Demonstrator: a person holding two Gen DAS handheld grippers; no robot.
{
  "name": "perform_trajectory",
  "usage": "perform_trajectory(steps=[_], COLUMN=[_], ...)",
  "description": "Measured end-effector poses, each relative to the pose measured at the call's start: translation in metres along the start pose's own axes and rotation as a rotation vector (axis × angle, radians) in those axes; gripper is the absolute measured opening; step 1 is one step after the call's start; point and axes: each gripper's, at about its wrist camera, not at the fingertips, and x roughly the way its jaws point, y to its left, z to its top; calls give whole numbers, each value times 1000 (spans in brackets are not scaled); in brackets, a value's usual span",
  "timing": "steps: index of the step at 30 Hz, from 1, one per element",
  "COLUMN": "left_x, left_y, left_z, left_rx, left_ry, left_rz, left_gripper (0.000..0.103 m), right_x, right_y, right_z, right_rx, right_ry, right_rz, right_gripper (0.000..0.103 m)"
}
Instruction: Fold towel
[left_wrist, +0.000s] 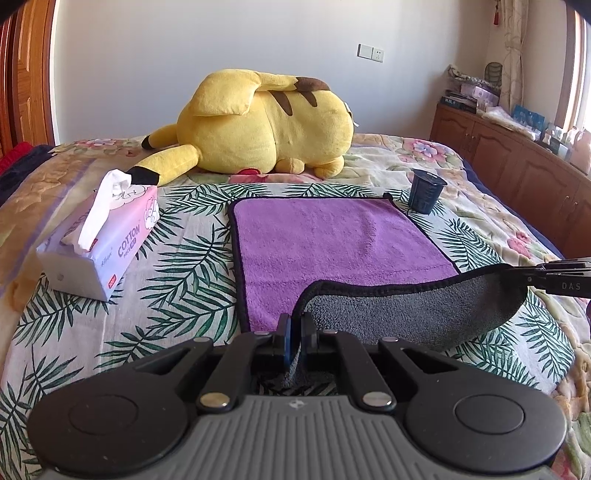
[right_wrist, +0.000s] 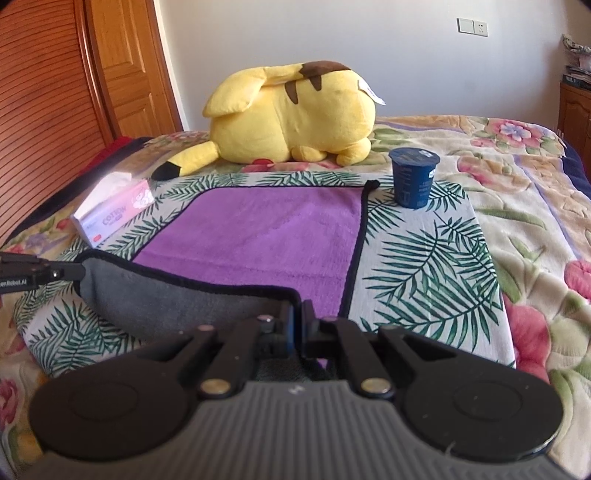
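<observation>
A purple towel (left_wrist: 332, 240) with a black edge and grey underside lies on the bed's leaf-print cloth; it also shows in the right wrist view (right_wrist: 266, 232). Its near edge is lifted, grey side (left_wrist: 417, 314) showing. My left gripper (left_wrist: 297, 325) is shut on the near left corner. My right gripper (right_wrist: 298, 314) is shut on the near right corner. Each gripper shows at the edge of the other's view: the right one (left_wrist: 554, 278), the left one (right_wrist: 37, 273). The towel's far half lies flat.
A yellow plush toy (left_wrist: 266, 129) lies beyond the towel. A pink tissue box (left_wrist: 103, 240) stands to the left. A dark blue cup (left_wrist: 424, 192) stands by the towel's far right corner. Wooden cabinets (left_wrist: 517, 158) line the right wall.
</observation>
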Motion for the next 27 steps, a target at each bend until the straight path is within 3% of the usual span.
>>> perform_trajectory(steps=[27], left_x=[16], left_y=[7], left_z=[29], left_rx=[-5], left_ry=[-47], left_rz=[8], left_gripper=[0], right_x=[10], right_y=[-2], right_z=[23], right_rx=[-34], right_ry=[-84], right_rz=[3], right_gripper=[5])
